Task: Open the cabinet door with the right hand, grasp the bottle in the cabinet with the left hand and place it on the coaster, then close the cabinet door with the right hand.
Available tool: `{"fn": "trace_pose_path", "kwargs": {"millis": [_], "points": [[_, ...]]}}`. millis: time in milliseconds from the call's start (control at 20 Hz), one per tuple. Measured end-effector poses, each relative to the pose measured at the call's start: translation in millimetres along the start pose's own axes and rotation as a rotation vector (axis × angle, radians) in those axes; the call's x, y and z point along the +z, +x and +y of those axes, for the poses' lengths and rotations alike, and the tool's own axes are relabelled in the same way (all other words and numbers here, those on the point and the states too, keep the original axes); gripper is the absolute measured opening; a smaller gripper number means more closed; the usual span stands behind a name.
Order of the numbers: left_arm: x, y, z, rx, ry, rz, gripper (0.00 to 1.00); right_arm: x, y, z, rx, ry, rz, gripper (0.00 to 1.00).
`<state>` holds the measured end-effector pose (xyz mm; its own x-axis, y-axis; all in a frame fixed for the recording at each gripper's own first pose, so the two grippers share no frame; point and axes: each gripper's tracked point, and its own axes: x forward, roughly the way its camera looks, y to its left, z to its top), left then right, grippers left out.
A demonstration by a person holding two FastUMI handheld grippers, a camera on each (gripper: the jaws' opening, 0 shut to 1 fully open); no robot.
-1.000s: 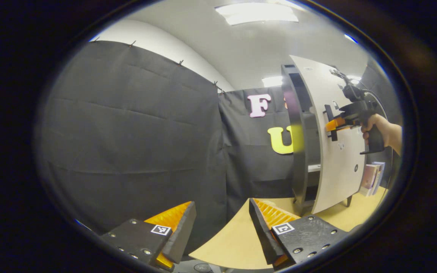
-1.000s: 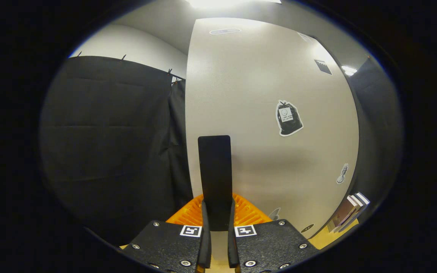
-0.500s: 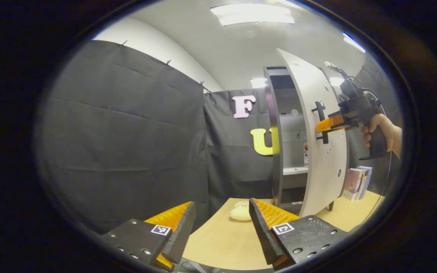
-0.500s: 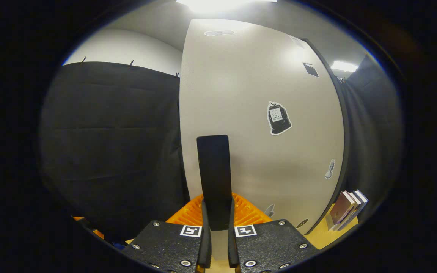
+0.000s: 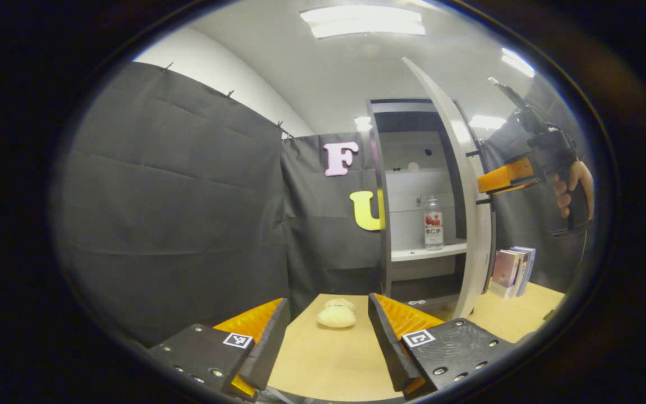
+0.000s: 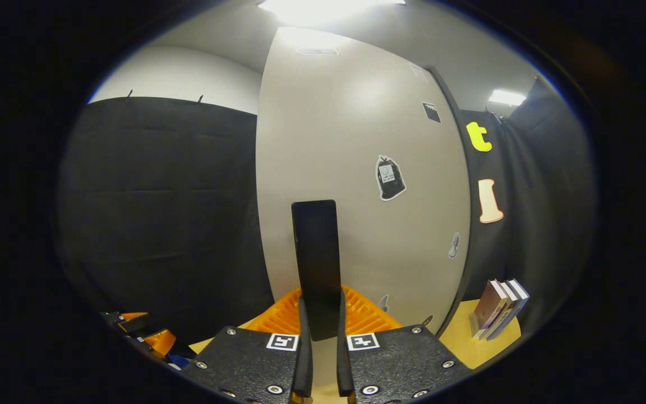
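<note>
The tall white cabinet (image 5: 382, 196) stands on the wooden table with its door (image 5: 469, 196) swung wide. A clear bottle (image 5: 433, 223) with a red label stands upright on the white shelf inside. In the right gripper view my right gripper (image 6: 320, 314) is shut on the door's black vertical handle (image 6: 316, 264), against the pale door (image 6: 356, 140). From the left gripper view, that right gripper (image 5: 502, 178) and the hand (image 5: 572, 185) holding it hang at the door's outer side. My left gripper (image 5: 326, 336) is open over the near table, well short of the cabinet. A pale round pad (image 5: 336, 315), perhaps the coaster, lies ahead.
Several books (image 5: 511, 269) lean upright on the table to the right of the cabinet, and the same books (image 6: 499, 308) stand beyond the door's far edge. Black cloth walls close the left and back. The left gripper (image 6: 143, 336) shows low at the left.
The door has swung further open with my right gripper on its handle, uncovering the shelf and the bottle. The left gripper has stayed open and turned slightly toward the cabinet.
</note>
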<state>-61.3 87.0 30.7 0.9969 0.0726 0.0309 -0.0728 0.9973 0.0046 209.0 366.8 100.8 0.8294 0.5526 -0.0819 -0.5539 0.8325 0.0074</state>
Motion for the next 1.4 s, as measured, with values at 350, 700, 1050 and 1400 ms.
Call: {"fn": "trace_pose_path", "kwargs": {"millis": [350, 700, 1050, 1400], "points": [[14, 0, -48, -0.081, 0.017, -0.019, 0.81, 1, -21, -14, -0.017, 0.012, -0.01, 0.17], [20, 1, -94, -0.173, 0.03, -0.017, 0.81, 3, -38, -29, -0.063, 0.024, -0.019, 0.16], [27, 0, -127, -0.244, 0.022, -0.027, 0.81, 4, -51, -49, -0.166, 0.021, -0.028, 0.15], [21, 0, -134, -0.256, -0.011, -0.008, 0.81, 4, -57, -67, -0.232, -0.004, -0.027, 0.13]]}}
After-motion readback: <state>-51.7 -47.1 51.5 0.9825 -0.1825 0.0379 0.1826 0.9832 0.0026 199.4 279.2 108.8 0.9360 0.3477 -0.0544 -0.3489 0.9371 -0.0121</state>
